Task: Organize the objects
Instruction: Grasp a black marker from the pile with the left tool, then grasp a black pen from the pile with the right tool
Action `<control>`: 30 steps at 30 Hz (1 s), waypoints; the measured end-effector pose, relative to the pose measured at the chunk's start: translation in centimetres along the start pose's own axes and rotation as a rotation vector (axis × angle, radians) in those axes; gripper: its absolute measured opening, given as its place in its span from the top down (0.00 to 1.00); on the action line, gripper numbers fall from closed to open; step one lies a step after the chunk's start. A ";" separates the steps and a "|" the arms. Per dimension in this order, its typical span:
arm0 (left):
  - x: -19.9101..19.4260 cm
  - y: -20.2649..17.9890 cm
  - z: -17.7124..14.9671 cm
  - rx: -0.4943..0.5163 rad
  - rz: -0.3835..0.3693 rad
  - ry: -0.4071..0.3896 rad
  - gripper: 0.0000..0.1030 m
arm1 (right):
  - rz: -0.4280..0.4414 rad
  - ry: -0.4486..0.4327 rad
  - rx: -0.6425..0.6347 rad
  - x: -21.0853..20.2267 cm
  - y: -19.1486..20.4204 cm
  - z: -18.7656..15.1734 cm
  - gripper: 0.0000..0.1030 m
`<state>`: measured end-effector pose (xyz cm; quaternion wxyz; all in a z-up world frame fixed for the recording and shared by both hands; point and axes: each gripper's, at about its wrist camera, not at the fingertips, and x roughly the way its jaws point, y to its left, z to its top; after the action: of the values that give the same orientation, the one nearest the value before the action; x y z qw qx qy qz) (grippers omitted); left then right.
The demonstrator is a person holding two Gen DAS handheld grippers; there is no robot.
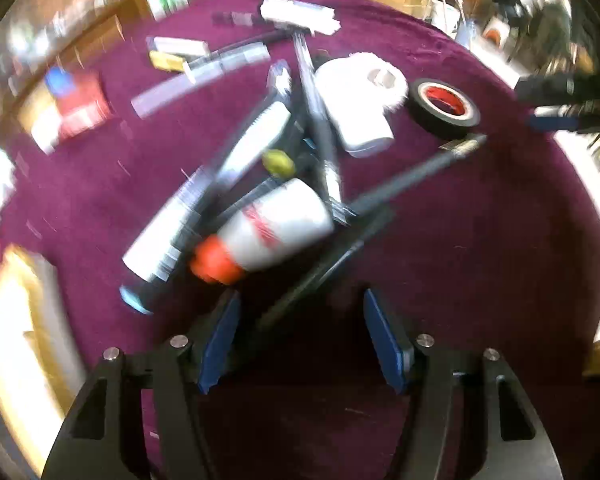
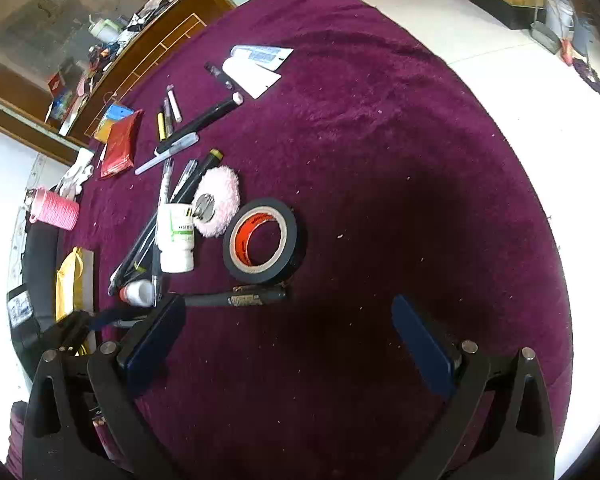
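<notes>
- Nearest: left gripper [image 1: 300,336], jaws wide, holding nothing, over a dark pen; right gripper [image 2: 288,340], jaws wide, empty
- Purple cloth [image 2: 380,160] under everything
- Black tape roll [image 2: 264,240] beside white bottle [image 2: 176,240]
- Small red-capped bottle [image 1: 260,232] lying amid pens, just ahead of left gripper

Left gripper [image 1: 302,334] and right gripper [image 2: 288,344], each low in its frame: black angular fingers with triangular cut-outs, round silver screws, flat blue pads [image 1: 382,340].
</notes>
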<state>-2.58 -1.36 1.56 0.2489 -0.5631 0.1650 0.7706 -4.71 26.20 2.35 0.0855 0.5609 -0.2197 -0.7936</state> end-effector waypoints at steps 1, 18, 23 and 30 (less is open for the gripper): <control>-0.1 -0.2 -0.3 0.000 -0.015 0.007 0.46 | 0.001 0.002 -0.001 0.0 0.0 -0.1 0.00; -1.4 -5.3 -7.0 0.024 0.051 -0.072 0.61 | 0.010 0.014 -0.019 0.2 0.5 -0.6 0.00; -1.6 -6.5 -9.2 -0.034 0.161 -0.200 0.49 | 0.010 0.019 -0.056 0.6 2.3 -1.0 0.00; -2.3 -6.1 -7.6 -0.131 0.094 -0.133 0.89 | 0.001 0.019 -0.127 0.9 5.1 -1.6 0.00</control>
<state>7.37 -0.84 1.52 0.1855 -0.5173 0.1234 0.8263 -4.13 20.94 3.43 0.1232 0.5616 -0.1681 -0.8007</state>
